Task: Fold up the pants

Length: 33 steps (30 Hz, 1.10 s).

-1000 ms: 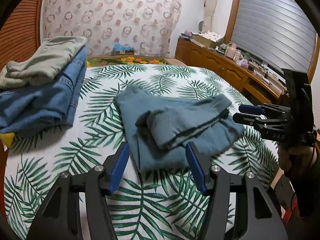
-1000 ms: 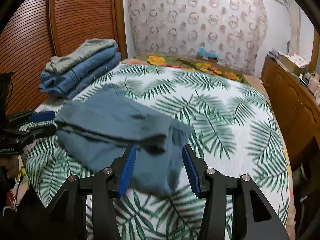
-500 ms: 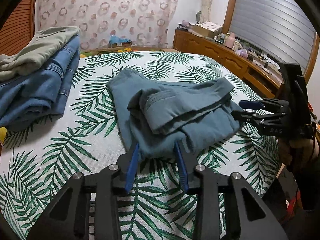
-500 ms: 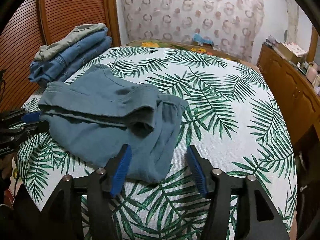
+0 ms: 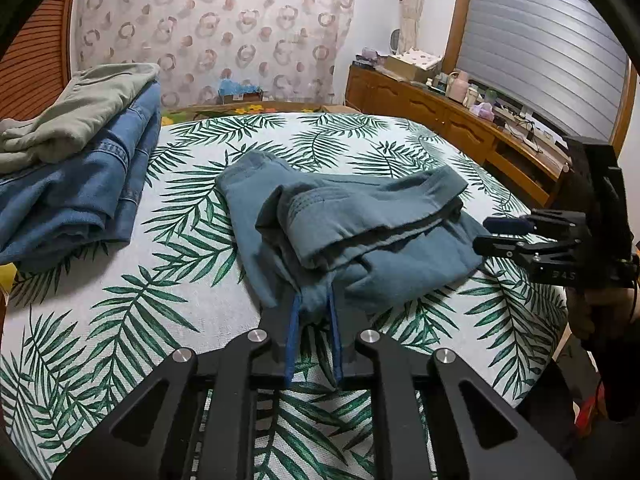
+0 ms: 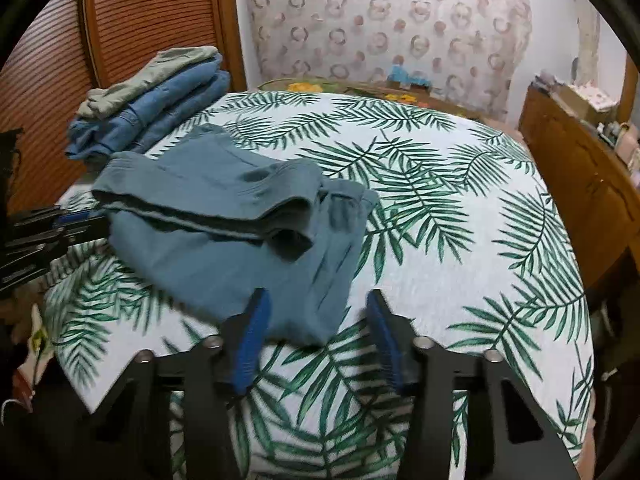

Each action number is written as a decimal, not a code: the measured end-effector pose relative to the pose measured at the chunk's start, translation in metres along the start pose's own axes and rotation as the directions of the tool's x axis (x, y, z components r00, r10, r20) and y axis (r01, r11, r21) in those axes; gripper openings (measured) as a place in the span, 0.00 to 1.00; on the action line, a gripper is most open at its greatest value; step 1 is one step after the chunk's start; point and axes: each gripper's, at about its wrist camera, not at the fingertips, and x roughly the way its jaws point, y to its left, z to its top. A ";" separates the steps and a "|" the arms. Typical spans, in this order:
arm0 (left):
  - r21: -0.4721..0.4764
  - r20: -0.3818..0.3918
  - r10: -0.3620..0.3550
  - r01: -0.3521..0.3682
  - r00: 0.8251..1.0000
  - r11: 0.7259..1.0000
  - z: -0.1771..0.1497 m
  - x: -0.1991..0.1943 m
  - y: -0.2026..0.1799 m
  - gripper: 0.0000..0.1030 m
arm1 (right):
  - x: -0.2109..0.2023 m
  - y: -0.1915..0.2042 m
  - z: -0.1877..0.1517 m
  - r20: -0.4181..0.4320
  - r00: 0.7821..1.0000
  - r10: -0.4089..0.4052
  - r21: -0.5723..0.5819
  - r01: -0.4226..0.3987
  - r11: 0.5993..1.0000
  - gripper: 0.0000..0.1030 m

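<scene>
Teal pants [image 5: 380, 248] lie partly folded in a loose bundle on the palm-leaf bed cover [image 5: 160, 300]. My left gripper [image 5: 312, 300] is at their near edge. Its jaws are closing, and the blue pads pinch a bunched bit of the cloth. In the right wrist view the pants [image 6: 224, 256] lie ahead and to the left. My right gripper [image 6: 317, 294] straddles their near corner with its jaws closing; the pads stand apart and do not press the cloth. The right gripper [image 5: 482, 235] also shows at the bundle's right end, and the left gripper [image 6: 92, 222] at its left end.
A stack of folded jeans [image 5: 80, 184] topped by a pale green garment [image 5: 80, 108] sits at the bed's far left. A wooden sideboard [image 5: 440, 112] with clutter runs along the right wall. Slatted wooden doors [image 6: 140, 20] stand behind the stack. A hand [image 5: 600, 312] holds the right gripper.
My left gripper advanced to the pants' near edge and its jaws narrowed onto the cloth. My right gripper came closer to the pants' corner; its jaws widened, then narrowed somewhat.
</scene>
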 end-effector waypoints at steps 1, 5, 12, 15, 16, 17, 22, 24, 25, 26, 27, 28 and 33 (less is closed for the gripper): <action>-0.002 0.003 -0.002 0.002 1.000 1.000 0.000 0.000 0.000 0.14 | -0.001 0.000 -0.001 0.000 1.000 0.007 -0.002 -0.007 1.000 0.37; -0.023 0.020 -0.024 0.024 1.000 0.999 0.001 -0.006 0.000 0.13 | -0.004 -0.001 -0.005 -0.007 0.998 0.068 -0.009 -0.068 0.998 0.10; -0.012 0.071 -0.042 0.043 0.997 0.999 0.002 -0.033 -0.006 0.11 | -0.026 -0.006 -0.005 0.051 0.996 0.067 -0.014 -0.066 0.998 0.05; -0.006 0.076 -0.054 0.054 0.996 0.999 -0.002 -0.044 -0.010 0.11 | -0.039 -0.004 -0.007 0.068 0.995 0.072 -0.022 -0.070 0.997 0.05; -0.005 0.077 -0.056 0.056 0.995 0.998 -0.003 -0.047 -0.012 0.11 | -0.043 -0.002 -0.009 0.073 0.995 0.073 -0.028 -0.071 0.997 0.05; -0.002 0.075 -0.060 0.060 0.995 0.998 -0.005 -0.051 -0.014 0.11 | -0.047 -0.001 -0.011 0.075 0.994 0.076 -0.032 -0.074 0.997 0.05; 0.004 0.058 -0.064 0.064 0.996 0.998 -0.016 -0.058 -0.018 0.11 | -0.056 0.000 -0.023 0.075 0.993 0.086 -0.038 -0.083 0.996 0.05; -0.003 0.045 -0.064 0.064 0.997 0.998 -0.019 -0.057 -0.017 0.11 | -0.057 0.001 -0.026 0.069 0.994 0.090 -0.038 -0.088 0.995 0.05; -0.005 0.041 -0.063 0.063 0.997 0.998 -0.019 -0.055 -0.016 0.11 | -0.057 0.002 -0.027 0.065 0.994 0.090 -0.039 -0.087 0.995 0.05; -0.007 0.037 -0.061 0.061 0.997 0.998 -0.020 -0.054 -0.015 0.11 | -0.058 0.002 -0.030 0.061 0.994 0.087 -0.040 -0.084 0.996 0.05; -0.009 0.031 -0.059 0.060 0.998 0.998 -0.021 -0.053 -0.014 0.11 | -0.059 0.005 -0.030 0.056 0.995 0.084 -0.042 -0.082 0.996 0.05; -0.010 0.025 -0.054 0.055 0.998 0.998 -0.023 -0.051 -0.014 0.11 | -0.059 0.005 -0.032 0.053 0.995 0.086 -0.044 -0.084 0.995 0.05; -0.005 -0.003 -0.045 0.045 0.999 0.999 -0.024 -0.046 -0.016 0.20 | -0.059 0.014 -0.027 0.053 0.996 0.078 -0.050 -0.075 0.996 0.05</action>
